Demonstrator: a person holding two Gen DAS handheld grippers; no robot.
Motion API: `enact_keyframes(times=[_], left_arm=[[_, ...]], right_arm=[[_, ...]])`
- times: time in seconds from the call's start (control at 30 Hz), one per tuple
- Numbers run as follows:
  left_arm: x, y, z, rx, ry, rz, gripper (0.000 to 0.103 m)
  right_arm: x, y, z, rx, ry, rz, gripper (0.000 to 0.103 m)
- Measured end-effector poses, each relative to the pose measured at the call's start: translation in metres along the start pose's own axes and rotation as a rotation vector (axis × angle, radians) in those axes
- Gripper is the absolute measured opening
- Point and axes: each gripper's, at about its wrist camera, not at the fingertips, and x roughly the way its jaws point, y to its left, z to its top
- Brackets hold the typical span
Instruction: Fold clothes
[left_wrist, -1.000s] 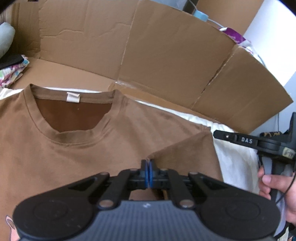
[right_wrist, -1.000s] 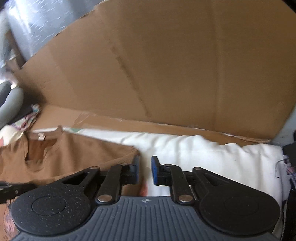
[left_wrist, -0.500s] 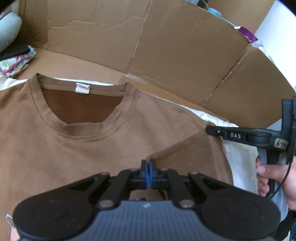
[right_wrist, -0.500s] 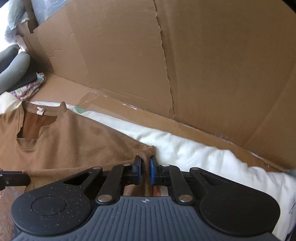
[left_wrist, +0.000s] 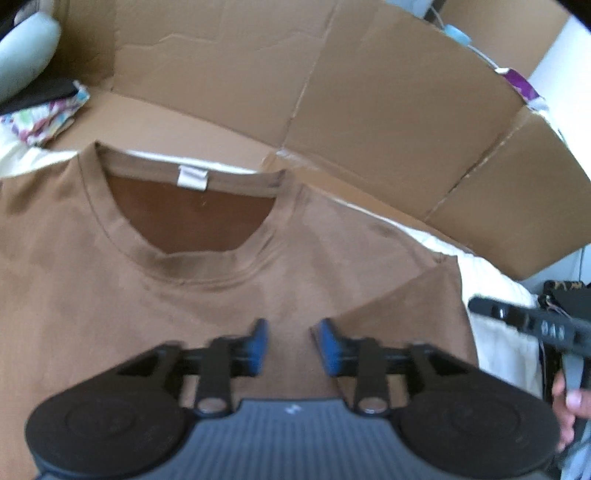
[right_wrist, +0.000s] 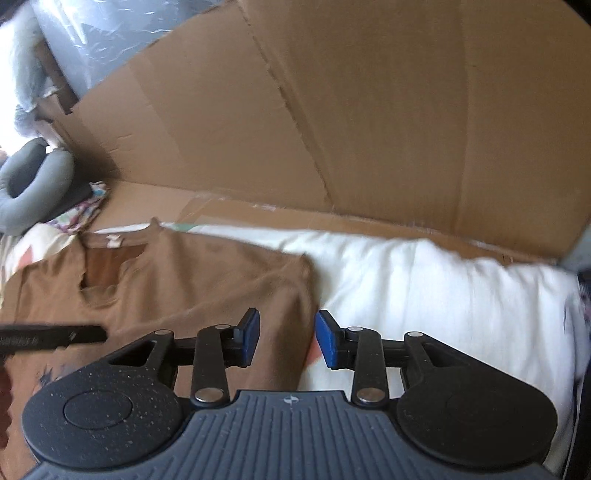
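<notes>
Right now a brown T-shirt (left_wrist: 207, 295) is lying flat, front side up, on a white padded cover (right_wrist: 424, 280), its neck opening and small white collar label (left_wrist: 191, 178) pointing toward the cardboard wall (left_wrist: 369, 122) that is standing around the far side. One sleeve (left_wrist: 413, 314) is lying folded inward over the chest, its edge making a slanted line across the fabric. The left gripper (left_wrist: 291, 345) is hovering low over the middle of the shirt, just below the collar, and its blue-padded jaws are opening, standing partway apart with only flat cloth showing beneath the gap and nothing pinched between them. The right gripper (right_wrist: 286, 338) is sitting over the shirt's side edge, where brown fabric is meeting the white cover; its jaws are opening too, standing partway apart, and the cloth under them is lying loose rather than clamped. From the left camera, a hand (left_wrist: 570, 402) is showing at the right border, wrapped round the other tool's handle. A grey cushion (right_wrist: 33, 184) and some patterned cloth (left_wrist: 44, 118) are sitting off in the far corner, well apart from the shirt.
</notes>
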Motion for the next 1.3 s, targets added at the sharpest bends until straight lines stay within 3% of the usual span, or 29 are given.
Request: enact_keyframes(times=[0.2,0.33,0.4,0.87,1.1,1.3], left_arm=[[0.023,-0.011,0.000,0.026,0.037,-0.010,0.045],[0.034,-0.019,-0.005,0.107,0.063,0.000,0.012],[0.034,-0.022,-0.005,0.139,0.063,0.003,0.006],[0.039,-0.025,0.005,0.336,0.135,0.008,0.005],[0.042,-0.015,0.012,0.277,0.151,0.101,0.002],[0.034,-0.005,0.023,0.210,0.145,0.076,0.006]], right_arm=[[-0.009,0.008,-0.033,-0.048,0.049,-0.016,0.040],[-0.014,0.008,-0.054,-0.049,0.084,-0.020,0.040],[-0.018,0.008,-0.063,-0.048,0.090,-0.028,0.040],[-0.052,0.002,-0.118,0.012,0.097,-0.103,0.039],[-0.052,0.003,-0.117,0.026,0.153,-0.121,0.039],[-0.051,0.014,-0.107,-0.019,0.260,-0.152,0.041]])
